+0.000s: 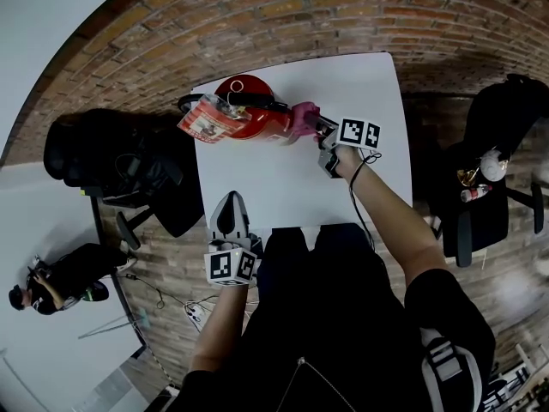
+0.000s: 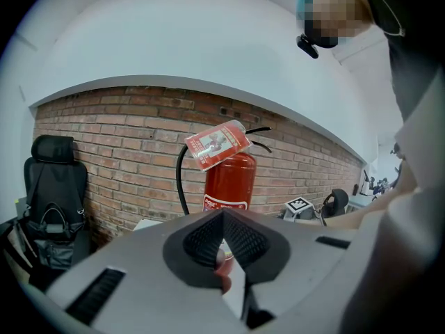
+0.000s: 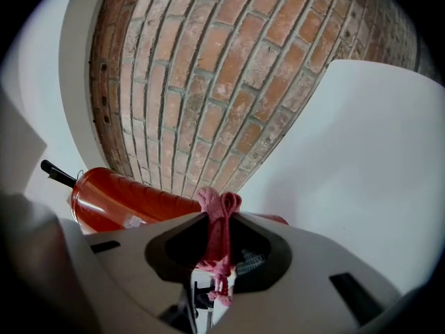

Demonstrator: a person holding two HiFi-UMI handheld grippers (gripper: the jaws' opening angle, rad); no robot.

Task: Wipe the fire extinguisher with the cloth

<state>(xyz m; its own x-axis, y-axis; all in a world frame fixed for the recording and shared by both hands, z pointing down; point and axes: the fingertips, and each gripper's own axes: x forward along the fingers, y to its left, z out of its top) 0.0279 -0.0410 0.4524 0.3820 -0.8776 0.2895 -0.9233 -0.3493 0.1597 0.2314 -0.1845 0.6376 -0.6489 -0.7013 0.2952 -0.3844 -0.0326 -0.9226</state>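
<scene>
Red fire extinguisher [image 1: 257, 120] stands upright on the white table [image 1: 283, 187], at the table's far edge, close to the brick wall [image 2: 125, 131]. A red-and-white tag [image 2: 217, 143] hangs tilted at its top, and a black hose [image 2: 182, 179] loops down its side.

Pink cloth [image 1: 304, 117] is bunched up against the extinguisher's red cylinder on the side facing the right gripper [image 1: 322, 130]. The right gripper view shows the cloth [image 3: 220, 218] pinched tight between the two jaws of that gripper [image 3: 219, 221]: a fold sticks out past the tips and a loose end hangs below. The extinguisher [image 3: 125, 202] is directly behind the cloth (this camera is rolled, so the cylinder looks sideways here).

Left gripper [image 1: 230, 220] is well back from the extinguisher, over the table's near edge, pointing at it. In its own view the jaw tips of the left gripper [image 2: 224, 218] meet with nothing between them. The extinguisher [image 2: 229, 179] is straight ahead, with the right gripper's marker cube [image 2: 299, 205] beside its base.

A black office chair [image 1: 103, 157] sits off the table on the extinguisher's tag side. A second black chair [image 1: 493, 166] is well apart on the opposite side, past the table.
</scene>
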